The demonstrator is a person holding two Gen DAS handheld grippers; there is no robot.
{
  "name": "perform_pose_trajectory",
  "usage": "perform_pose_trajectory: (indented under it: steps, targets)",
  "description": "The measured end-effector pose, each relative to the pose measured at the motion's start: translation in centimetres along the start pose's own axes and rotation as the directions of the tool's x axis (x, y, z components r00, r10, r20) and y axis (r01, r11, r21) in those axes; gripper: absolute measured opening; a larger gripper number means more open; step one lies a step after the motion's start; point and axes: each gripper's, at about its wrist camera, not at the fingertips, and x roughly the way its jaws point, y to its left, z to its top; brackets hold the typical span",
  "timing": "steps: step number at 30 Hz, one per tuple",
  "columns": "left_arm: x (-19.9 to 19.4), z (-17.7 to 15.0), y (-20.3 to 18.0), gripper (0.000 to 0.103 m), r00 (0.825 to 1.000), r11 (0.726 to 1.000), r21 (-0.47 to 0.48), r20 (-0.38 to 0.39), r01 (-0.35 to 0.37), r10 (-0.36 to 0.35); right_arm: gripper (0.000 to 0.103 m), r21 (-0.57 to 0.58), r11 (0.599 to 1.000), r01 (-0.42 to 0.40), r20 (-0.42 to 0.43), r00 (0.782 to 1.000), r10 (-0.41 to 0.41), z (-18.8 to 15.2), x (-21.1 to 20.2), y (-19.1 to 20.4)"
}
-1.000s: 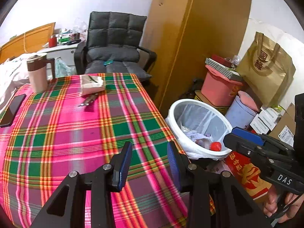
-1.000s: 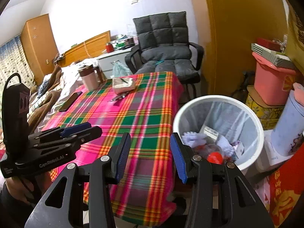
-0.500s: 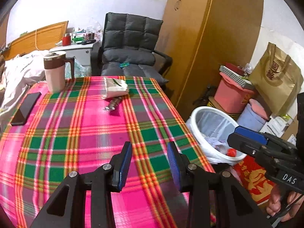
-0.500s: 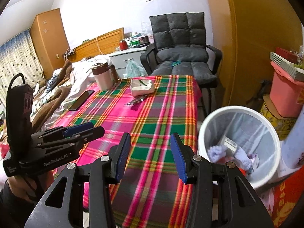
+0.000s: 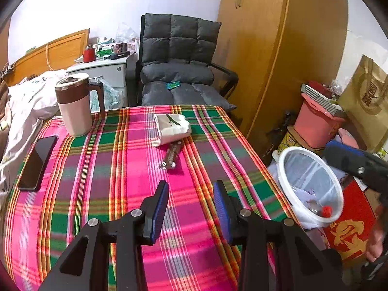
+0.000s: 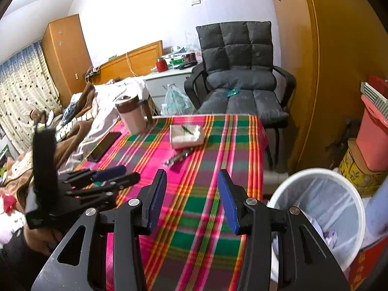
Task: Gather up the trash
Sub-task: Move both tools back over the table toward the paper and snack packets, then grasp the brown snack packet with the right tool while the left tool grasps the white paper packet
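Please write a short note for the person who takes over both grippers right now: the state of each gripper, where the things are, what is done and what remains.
Left gripper: open, nothing between its fingers, over the plaid table.
Right gripper: open, empty, near the table edge beside the bin.
Trash bin: on the floor right of the table, already holding some trash.
On the table: a small brownish wrapper next to the white tissue pack, a phone and a mug.
Done: some trash is in the bin.
Left: the wrapper is probably next; pick it up and drop it in the bin.

Pink mug (image 5: 74, 105), black phone (image 5: 37, 162), grey padded chair (image 5: 177, 72), wooden wardrobe (image 5: 286, 55)
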Motion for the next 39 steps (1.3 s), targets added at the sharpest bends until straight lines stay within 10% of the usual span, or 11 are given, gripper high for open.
perform_pose_trajectory:
  steps: [13,39]
  targets:
    - [7.0,1.8,3.4,0.038,0.998,0.998,-0.056,-0.056,0.004,-0.007,0.046,0.045,0.999,0.003,-0.095,0.995,0.002,-0.2,4.8,-2.0]
    - [5.0,2.2,13.4,0.038,1.0,0.987,-0.161,-0.019,-0.022,0.02,0.046,0.06,0.998,-0.03,-0.24,0.97,0.044,0.6,18.3,2.7]
